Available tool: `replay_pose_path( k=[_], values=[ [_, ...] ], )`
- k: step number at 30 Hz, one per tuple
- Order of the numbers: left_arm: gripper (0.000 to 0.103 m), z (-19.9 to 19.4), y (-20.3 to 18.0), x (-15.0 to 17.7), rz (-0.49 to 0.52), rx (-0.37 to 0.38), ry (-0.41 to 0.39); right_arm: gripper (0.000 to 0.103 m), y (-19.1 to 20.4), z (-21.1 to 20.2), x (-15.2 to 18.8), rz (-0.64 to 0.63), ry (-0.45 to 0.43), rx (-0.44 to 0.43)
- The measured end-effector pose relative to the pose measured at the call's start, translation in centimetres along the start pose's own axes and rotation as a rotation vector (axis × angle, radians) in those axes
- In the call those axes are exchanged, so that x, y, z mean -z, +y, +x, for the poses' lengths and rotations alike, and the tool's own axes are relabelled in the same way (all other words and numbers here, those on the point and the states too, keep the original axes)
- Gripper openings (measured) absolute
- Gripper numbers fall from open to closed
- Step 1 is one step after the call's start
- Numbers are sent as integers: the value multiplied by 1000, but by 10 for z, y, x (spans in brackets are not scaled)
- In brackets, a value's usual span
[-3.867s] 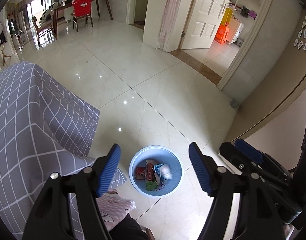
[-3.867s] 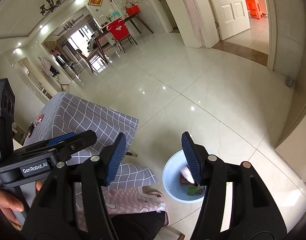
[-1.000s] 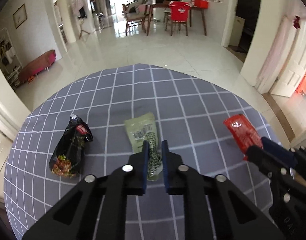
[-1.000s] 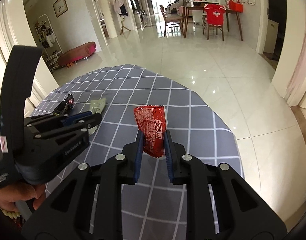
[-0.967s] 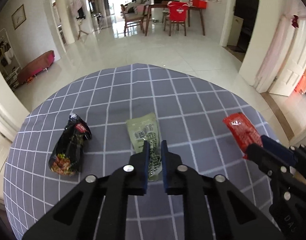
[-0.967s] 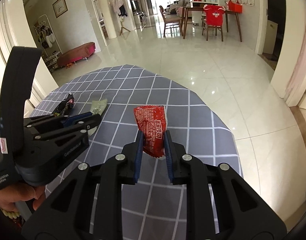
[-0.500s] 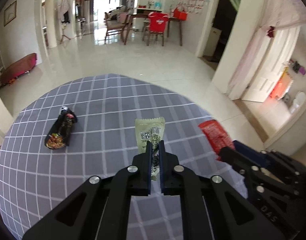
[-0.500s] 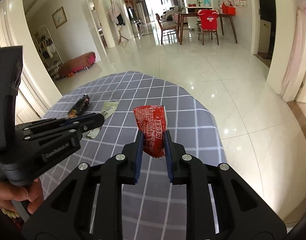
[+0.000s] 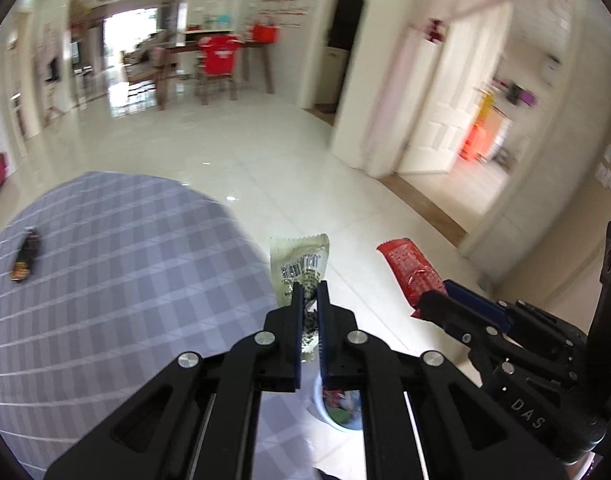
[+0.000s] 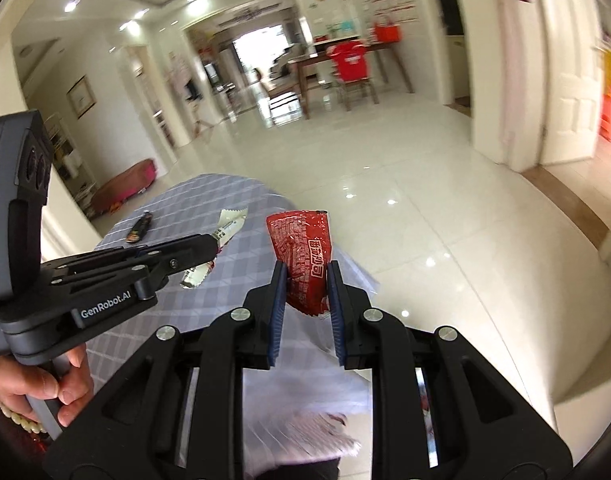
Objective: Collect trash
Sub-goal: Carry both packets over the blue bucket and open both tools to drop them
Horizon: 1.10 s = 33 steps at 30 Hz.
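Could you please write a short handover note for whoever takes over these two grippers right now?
Left gripper: shut on the pale green wrapper, lifted clear of the table.
Right gripper: shut on the red wrapper, also off the table.
Bin: on the floor beside the table, partly hidden behind the left gripper, with trash already in it.
Done: both wrappers picked up.
Left: drop both into the bin, then fetch the black wrapper lying on the grey checked tablecloth.

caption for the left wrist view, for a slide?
Left gripper clamps a pale green wrapper above the bin; right gripper holds a red wrapper.
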<state>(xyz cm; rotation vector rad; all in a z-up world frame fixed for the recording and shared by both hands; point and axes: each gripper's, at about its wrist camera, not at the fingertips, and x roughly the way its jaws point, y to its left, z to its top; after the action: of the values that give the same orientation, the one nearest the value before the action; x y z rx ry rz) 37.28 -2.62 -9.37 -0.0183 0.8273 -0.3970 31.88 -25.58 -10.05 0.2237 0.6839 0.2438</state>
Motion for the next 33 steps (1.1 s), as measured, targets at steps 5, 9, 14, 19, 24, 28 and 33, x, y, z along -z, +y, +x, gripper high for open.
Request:
replay_pose_path(
  k=[5, 9, 14, 19, 24, 28, 33],
  values=[
    [6, 34, -67, 25, 68, 86, 67, 20, -60, -37, 34, 92, -4, 82],
    [6, 61, -101, 41, 99, 122, 118, 23, -98, -46, 53, 161, 5, 121],
    [6, 91, -127, 57, 127, 129, 175, 61, -139, -33, 73, 241, 34, 175],
    [6, 110, -139, 70, 153, 121, 218, 61, -160, -31, 85, 281, 51, 189],
    [6, 121, -146, 72, 168, 122, 237, 61, -171, -40, 91, 286, 30, 208],
    [6, 128, -158, 75, 180, 125, 242, 61, -177, -49, 96, 295, 10, 219],
    [6, 132, -167, 74, 198, 130, 242, 61, -180, -56, 97, 301, -6, 248]
  ],
)
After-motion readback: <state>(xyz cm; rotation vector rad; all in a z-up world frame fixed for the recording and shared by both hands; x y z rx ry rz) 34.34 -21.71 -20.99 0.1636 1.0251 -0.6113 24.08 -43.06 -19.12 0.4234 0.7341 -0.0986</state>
